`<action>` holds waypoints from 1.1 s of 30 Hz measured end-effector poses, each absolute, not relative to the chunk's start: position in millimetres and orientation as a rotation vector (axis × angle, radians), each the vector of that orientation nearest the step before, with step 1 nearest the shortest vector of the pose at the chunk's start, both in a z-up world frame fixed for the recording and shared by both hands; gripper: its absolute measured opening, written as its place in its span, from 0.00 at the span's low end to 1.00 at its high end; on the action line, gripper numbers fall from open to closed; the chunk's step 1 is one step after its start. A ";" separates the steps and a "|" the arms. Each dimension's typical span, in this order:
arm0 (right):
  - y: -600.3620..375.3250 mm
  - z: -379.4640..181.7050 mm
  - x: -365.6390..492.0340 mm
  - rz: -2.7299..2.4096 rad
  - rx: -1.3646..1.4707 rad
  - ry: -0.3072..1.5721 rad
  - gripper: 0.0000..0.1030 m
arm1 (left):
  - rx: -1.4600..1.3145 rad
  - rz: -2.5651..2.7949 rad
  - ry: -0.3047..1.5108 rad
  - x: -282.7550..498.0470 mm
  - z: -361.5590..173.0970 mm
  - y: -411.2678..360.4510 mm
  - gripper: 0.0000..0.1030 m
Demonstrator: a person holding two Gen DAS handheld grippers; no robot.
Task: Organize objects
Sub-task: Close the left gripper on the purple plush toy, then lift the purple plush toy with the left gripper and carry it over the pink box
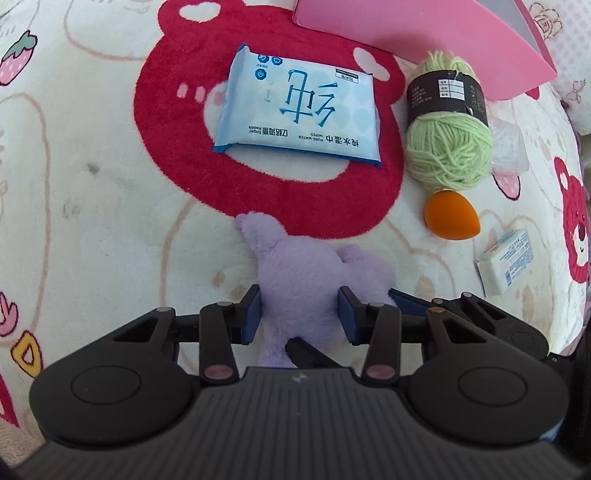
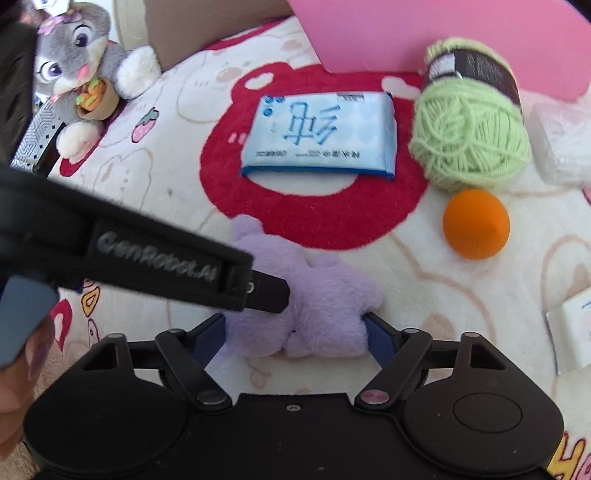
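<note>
The purple plush toy (image 1: 295,280) lies on the fleece blanket (image 1: 92,221), just below the blanket's big red bear print. The left gripper (image 1: 300,314) is narrowed onto it, both blue pads pressing into the fur. The right gripper (image 2: 295,332) clasps the same toy at a wider span, its pads sunk into the plush on either side. In the right wrist view the left gripper's black finger crosses over the toy from the left and hides part of it.

Beyond the toy, a blue pack of wet wipes (image 1: 295,110) lies flat on the red print. To its right sits a green yarn ball (image 1: 448,125) with a dark label band, and touching it below, an orange makeup sponge (image 1: 450,214). A small white box (image 1: 506,262) lies further right. A pink box (image 1: 424,33) stands behind the yarn; its inside is not visible. A grey plush rabbit (image 2: 81,51) sits at the far left.
</note>
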State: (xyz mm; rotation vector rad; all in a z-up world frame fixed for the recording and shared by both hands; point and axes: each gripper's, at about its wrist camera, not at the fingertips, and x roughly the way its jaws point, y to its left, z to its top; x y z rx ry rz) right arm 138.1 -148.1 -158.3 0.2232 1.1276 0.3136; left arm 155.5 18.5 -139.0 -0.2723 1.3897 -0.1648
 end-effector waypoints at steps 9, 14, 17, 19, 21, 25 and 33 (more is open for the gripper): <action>-140.9 -130.1 122.2 0.295 0.082 0.996 0.73 | -0.206 -0.202 1.264 138.4 -110.3 7.4 0.40; -151.2 -110.6 117.5 0.284 0.095 0.923 0.73 | -0.214 -0.256 1.183 133.1 -85.5 9.6 0.40; -156.6 -103.0 115.4 0.274 0.103 0.893 0.73 | -0.216 -0.284 1.145 135.0 -78.4 5.8 0.40; -158.1 -99.0 115.1 0.265 0.101 0.879 0.73 | -0.214 -0.302 1.124 132.7 -72.5 4.3 0.40; -160.3 -96.0 113.2 0.258 0.100 0.867 0.73 | -0.212 -0.316 1.109 131.8 -68.1 3.1 0.40; -163.2 -85.3 110.1 0.250 0.090 0.839 0.73 | -0.202 -0.335 1.075 128.9 -59.5 0.4 0.40; -167.1 -52.6 113.4 0.249 0.023 0.773 0.73 | -0.219 -0.363 1.010 135.0 -32.6 2.1 0.40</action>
